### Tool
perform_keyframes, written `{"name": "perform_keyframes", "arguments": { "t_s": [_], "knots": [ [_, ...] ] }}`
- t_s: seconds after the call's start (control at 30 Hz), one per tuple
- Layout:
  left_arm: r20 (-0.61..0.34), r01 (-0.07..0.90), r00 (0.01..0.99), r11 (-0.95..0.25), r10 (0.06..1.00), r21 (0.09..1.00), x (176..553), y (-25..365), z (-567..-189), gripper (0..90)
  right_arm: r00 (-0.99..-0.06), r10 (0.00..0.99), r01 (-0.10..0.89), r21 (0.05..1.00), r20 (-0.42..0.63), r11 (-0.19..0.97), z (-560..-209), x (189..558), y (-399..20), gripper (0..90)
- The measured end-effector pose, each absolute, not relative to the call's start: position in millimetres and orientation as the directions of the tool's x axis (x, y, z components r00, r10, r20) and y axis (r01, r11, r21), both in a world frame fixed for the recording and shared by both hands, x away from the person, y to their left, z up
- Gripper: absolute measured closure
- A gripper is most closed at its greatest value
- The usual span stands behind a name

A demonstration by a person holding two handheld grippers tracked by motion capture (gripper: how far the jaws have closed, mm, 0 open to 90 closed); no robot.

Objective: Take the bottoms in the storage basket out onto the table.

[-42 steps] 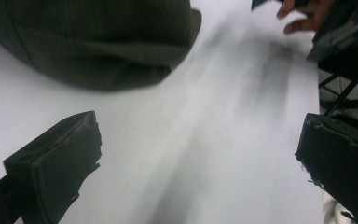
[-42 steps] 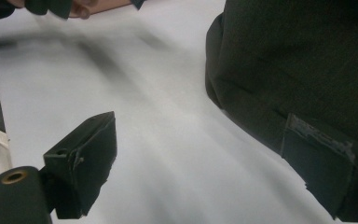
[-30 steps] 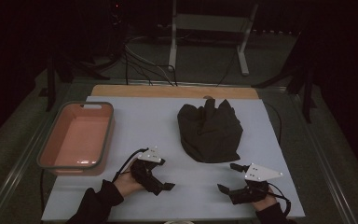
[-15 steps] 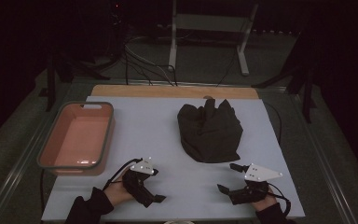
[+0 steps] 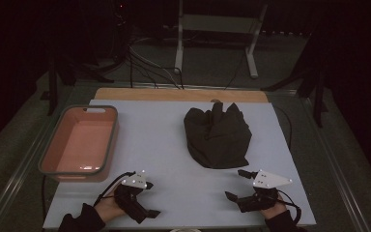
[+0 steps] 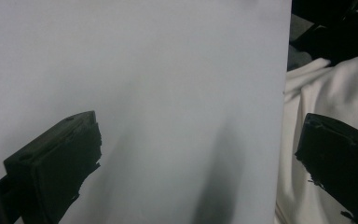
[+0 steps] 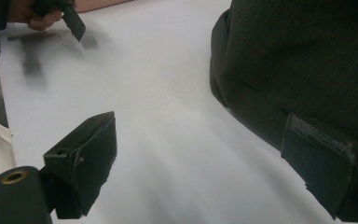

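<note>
A crumpled black garment lies right of centre on the white table top. My left gripper sits near the front edge at the left, its jaws turned to the right. In the left gripper view it is open over bare table, nothing between the jaws. My right gripper rests just in front of the garment's near edge, open and pointing left. In the right gripper view it stands wide open, with one jaw close against the garment hem. Whether it touches I cannot tell.
A pink bin with a grey rim stands at the table's left side. A wooden strip runs along the far edge. Cables and a white stand lie on the dark floor beyond. White cloth hangs past the table's front edge.
My left gripper has drawn back toward the front edge and a little left, turning its jaws to the right. The right gripper and the garment have stayed put.
</note>
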State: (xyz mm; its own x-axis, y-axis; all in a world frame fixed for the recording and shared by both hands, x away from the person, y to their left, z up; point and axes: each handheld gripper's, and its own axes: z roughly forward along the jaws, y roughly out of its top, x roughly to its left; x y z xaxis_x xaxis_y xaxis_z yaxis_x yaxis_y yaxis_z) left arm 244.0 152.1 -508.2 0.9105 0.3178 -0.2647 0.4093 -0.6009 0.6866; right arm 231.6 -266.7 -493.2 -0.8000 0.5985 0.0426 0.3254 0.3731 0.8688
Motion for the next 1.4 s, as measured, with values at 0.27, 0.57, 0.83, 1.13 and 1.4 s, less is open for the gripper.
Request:
{"name": "perform_keyframes", "arguments": {
  "t_s": [0.27,0.57,0.83,1.13,1.4],
  "knots": [
    [-0.267,0.408,0.912,-0.607,0.312,0.682,235,166,-510,0.3,-0.800,0.598,0.326,0.868,0.042,0.375,-493,231,-266,10.5],
    [-0.259,0.424,0.902,-0.600,0.346,0.678,226,187,-511,0.3,-0.799,0.600,0.330,0.865,0.043,0.378,-494,231,-267,10.5],
    [-0.254,0.434,0.896,-0.601,0.364,0.671,222,204,-509,0.4,-0.799,0.600,0.329,0.864,0.040,0.381,-494,230,-267,10.5],
    [-0.255,0.431,0.899,-0.621,0.356,0.654,218,210,-514,0.4,-0.799,0.600,0.333,0.862,0.042,0.383,-495,229,-268,10.5],
    [-0.249,0.422,0.903,-0.619,0.349,0.662,221,207,-515,0.4,-0.798,0.601,0.336,0.861,0.044,0.383,-495,229,-270,10.5]
  ]
}}
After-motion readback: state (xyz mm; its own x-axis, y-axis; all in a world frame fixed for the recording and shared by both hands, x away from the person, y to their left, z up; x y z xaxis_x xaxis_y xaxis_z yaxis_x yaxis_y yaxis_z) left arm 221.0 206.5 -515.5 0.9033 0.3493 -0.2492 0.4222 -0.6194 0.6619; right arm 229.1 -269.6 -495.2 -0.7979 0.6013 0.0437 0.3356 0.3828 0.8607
